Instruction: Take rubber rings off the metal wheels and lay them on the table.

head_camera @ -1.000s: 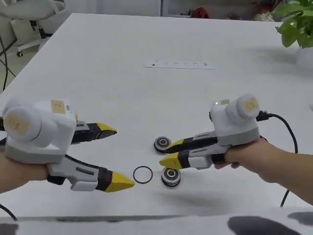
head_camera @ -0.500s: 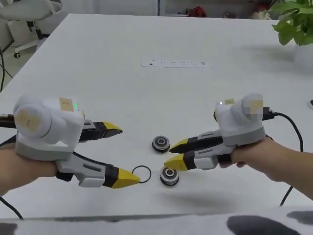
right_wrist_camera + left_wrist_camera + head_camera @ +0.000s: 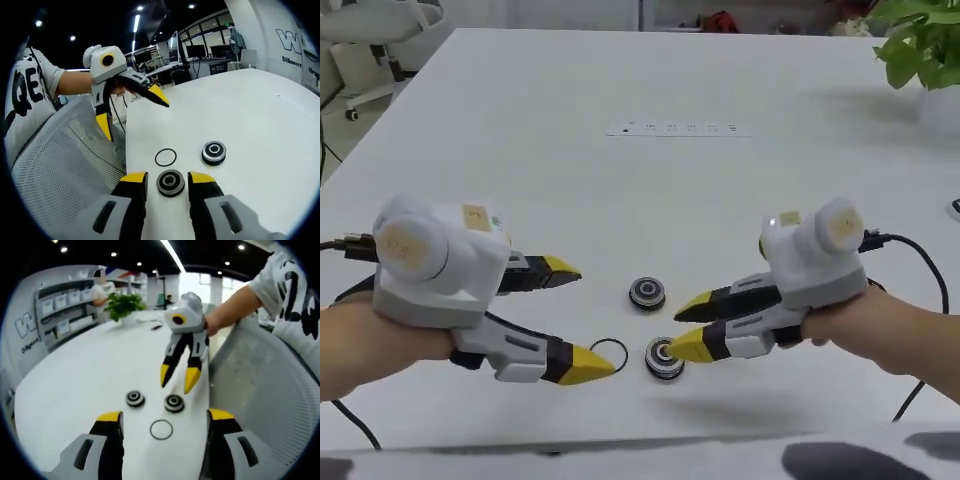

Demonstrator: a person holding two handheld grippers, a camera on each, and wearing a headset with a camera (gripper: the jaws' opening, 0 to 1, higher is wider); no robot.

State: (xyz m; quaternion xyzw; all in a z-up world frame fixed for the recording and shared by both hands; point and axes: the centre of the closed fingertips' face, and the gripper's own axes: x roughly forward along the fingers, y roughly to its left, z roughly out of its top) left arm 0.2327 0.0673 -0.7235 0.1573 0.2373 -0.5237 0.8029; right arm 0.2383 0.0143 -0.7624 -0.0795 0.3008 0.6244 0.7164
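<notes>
1. Rubber ring (image 3: pixel 616 352): in the head view one lies loose on the table (image 3: pixel 520 120), just beside the near wheel (image 3: pixel 664 358); the far wheel (image 3: pixel 647 293) sits a little beyond. I judge that one ring is done. Both wheels look dark-rimmed, so more rings seem left to pull. The left claw (image 3: pixel 578 315) gapes wide and empty, its lower tip over the ring's edge. The right claw (image 3: pixel 686 325) is parted, tips next to the near wheel.
2. Left gripper view: my left claw (image 3: pixel 165 416) stands wide apart, the ring (image 3: pixel 161 429) lying untouched between its tips. The right claw (image 3: pixel 178 380) hovers by the wheels, holding nothing.
3. Right gripper view: the right claw (image 3: pixel 167 177) straddles the near wheel (image 3: pixel 170 182), jaws close on either side but not clamped. Whether they touch it I cannot tell. The ring (image 3: pixel 165 157) lies flat just past it.
</notes>
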